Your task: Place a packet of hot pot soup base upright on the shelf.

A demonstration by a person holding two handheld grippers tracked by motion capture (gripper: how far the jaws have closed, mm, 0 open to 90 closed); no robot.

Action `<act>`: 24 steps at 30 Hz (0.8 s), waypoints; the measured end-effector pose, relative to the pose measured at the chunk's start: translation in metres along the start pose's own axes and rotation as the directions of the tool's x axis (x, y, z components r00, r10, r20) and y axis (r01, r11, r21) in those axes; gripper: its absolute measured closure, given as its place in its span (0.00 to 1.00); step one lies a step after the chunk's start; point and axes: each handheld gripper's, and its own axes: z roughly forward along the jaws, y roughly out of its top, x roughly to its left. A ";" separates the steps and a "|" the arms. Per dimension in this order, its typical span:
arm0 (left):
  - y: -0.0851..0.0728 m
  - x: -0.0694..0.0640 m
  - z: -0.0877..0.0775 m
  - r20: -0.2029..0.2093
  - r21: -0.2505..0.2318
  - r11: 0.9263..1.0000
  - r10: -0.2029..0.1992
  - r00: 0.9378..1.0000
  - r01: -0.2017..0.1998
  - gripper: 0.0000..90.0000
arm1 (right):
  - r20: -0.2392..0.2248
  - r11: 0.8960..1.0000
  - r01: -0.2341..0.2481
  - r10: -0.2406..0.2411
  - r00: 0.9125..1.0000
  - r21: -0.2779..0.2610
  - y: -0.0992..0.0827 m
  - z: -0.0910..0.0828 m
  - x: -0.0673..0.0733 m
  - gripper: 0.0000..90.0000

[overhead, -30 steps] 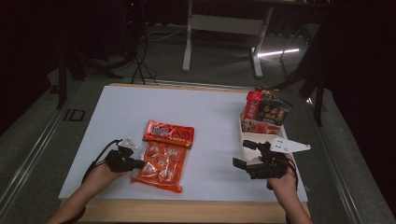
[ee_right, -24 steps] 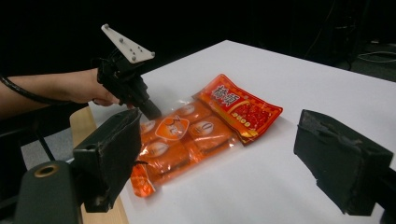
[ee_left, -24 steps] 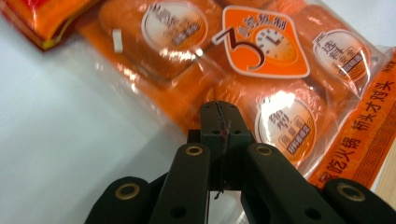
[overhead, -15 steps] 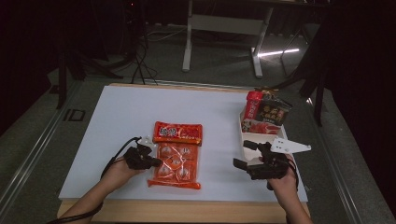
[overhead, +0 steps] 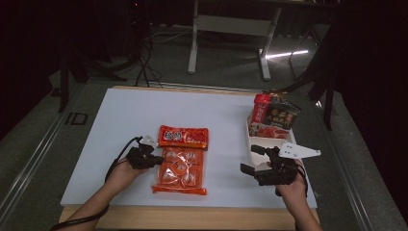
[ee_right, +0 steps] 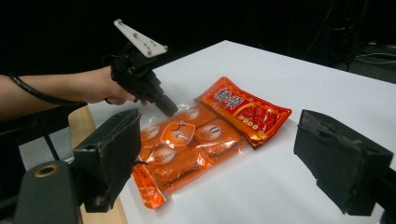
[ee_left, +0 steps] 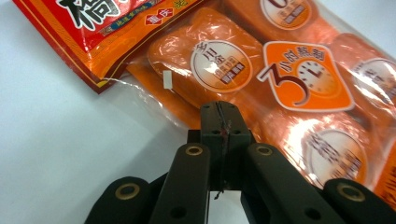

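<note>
**Left gripper on the snack bag's near-left edge; right gripper idle and well apart**

The orange snack bag point(overhead: 180, 165) lies flat on the white table point(overhead: 120, 115), near the front edge and left of centre. Its long axis runs from about 12 o'clock to 6 o'clock in the high view, the red header end at 12 o'clock and the clear end with the round portions toward the person.

The left gripper point(overhead: 155, 159) sits at the bag's 9 o'clock side. Its jaws are clenched tip to tip, and in the left gripper view point(ee_left: 220, 122) the tips rest over the bag's clear edge film. Whether film is pinched between them cannot be told.

The right gripper point(overhead: 250, 161) stands at the bag's 3 o'clock, well apart, jaws spread wide with nothing between them. Behind it, at 12 o'clock, a white tray point(overhead: 250, 139) holds other packets point(overhead: 276, 115).

Judgement: the left hand is clearly the nearer. Any push or drag would act across the bag's short axis, toward 3 o'clock.
</note>
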 end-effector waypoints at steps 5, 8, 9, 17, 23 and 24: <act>0.006 0.000 0.004 0.019 -0.002 1.000 0.003 1.000 -0.003 1.00 | 0.002 1.000 -0.002 0.002 1.000 -0.003 -0.001 -0.001 0.000 0.16; 0.014 -0.007 0.010 0.123 -0.011 1.000 0.015 0.992 -0.014 1.00 | 0.000 1.000 -0.003 0.003 1.000 0.002 -0.001 0.000 0.000 0.16; 0.019 -0.015 0.015 0.123 -0.010 0.999 0.042 0.992 -0.041 1.00 | -0.002 1.000 -0.001 0.001 1.000 0.002 -0.001 0.000 0.000 0.16; 0.045 -0.028 0.026 0.096 -0.031 0.996 0.084 0.992 -0.082 1.00 | 0.000 1.000 0.000 0.000 1.000 -0.002 -0.005 -0.006 0.003 0.16; 0.036 -0.004 0.004 0.077 -0.067 0.997 0.029 0.997 -0.024 1.00 | 0.007 1.000 0.007 -0.007 1.000 0.001 -0.007 -0.006 0.002 0.16; 0.036 -0.002 0.002 0.074 -0.069 0.997 0.026 0.997 -0.021 1.00 | 0.006 1.000 0.009 -0.009 1.000 0.000 -0.006 -0.006 0.003 0.16</act>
